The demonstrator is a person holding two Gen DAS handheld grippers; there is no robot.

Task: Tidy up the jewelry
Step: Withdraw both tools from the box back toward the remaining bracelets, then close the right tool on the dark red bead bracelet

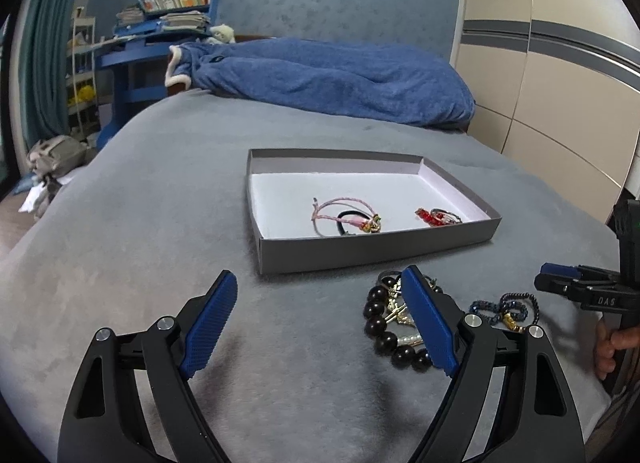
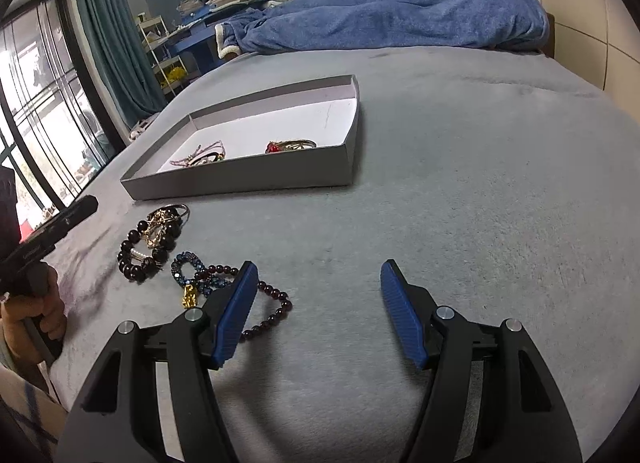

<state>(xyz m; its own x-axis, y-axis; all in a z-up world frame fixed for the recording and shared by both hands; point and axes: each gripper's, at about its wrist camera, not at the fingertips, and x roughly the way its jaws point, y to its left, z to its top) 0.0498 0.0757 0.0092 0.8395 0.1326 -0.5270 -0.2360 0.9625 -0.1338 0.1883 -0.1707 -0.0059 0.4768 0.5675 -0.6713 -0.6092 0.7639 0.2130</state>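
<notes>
A shallow grey box (image 1: 376, 249) (image 2: 240, 183) lies on the grey bed. Inside it are a pink cord bracelet (image 1: 332, 211) (image 2: 192, 157) with a black band, and a red-beaded piece (image 1: 434, 217) (image 2: 276, 147). In front of the box a pile of loose jewelry rests on the cover: a large black bead bracelet (image 1: 380, 327) (image 2: 136, 259), a blue bead bracelet with a gold charm (image 1: 504, 309) (image 2: 188, 271) and a dark red bead bracelet (image 2: 272, 303). My left gripper (image 1: 320, 279) is open, its right finger over the black beads. My right gripper (image 2: 318, 269) is open, nothing between its fingers.
A rumpled blue blanket (image 1: 332, 75) (image 2: 392, 11) lies at the far end of the bed. A blue shelf with books (image 1: 160, 15) stands beyond the bed on the left, a cream wardrobe (image 1: 560, 83) on the right. A window (image 2: 36, 103) is at the left.
</notes>
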